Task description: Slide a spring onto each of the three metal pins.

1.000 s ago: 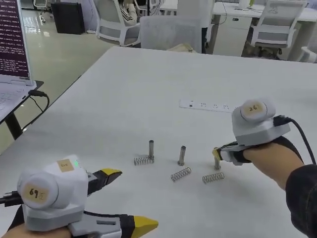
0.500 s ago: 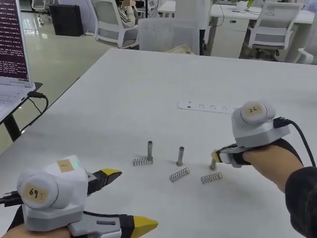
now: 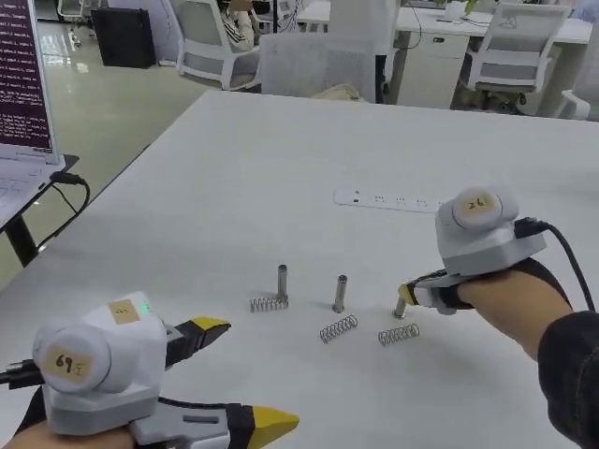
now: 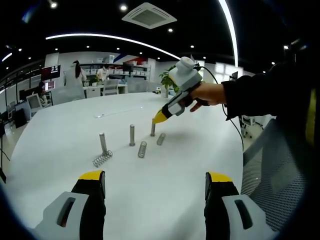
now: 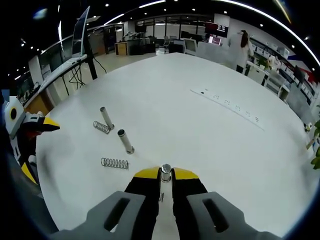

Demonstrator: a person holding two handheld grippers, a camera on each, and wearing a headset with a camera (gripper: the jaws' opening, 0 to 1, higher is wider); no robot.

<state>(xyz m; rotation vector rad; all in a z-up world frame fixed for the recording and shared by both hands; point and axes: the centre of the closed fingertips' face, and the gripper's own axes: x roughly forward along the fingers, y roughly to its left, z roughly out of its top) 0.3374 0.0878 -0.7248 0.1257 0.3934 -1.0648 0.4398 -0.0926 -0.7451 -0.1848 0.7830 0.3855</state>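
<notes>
Right gripper (image 5: 165, 174) clenched on the top of the right pin (image 3: 400, 308), which is upright on the table (image 3: 281, 168). Left gripper (image 4: 154, 177) released, jaws wide apart, nothing in them. Left pin (image 3: 282, 281) and middle pin (image 3: 341, 293) stand bare. Left spring (image 3: 270, 303), middle spring (image 3: 339, 328) and right spring (image 3: 399, 333) lie flat, one just beside each pin

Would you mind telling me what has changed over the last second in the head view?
Very little. The right hand-held gripper stays closed on the top of the right pin, which seems drawn slightly towards the middle pin. The left hand-held gripper stays open and still; the three springs lie where they were.
</notes>
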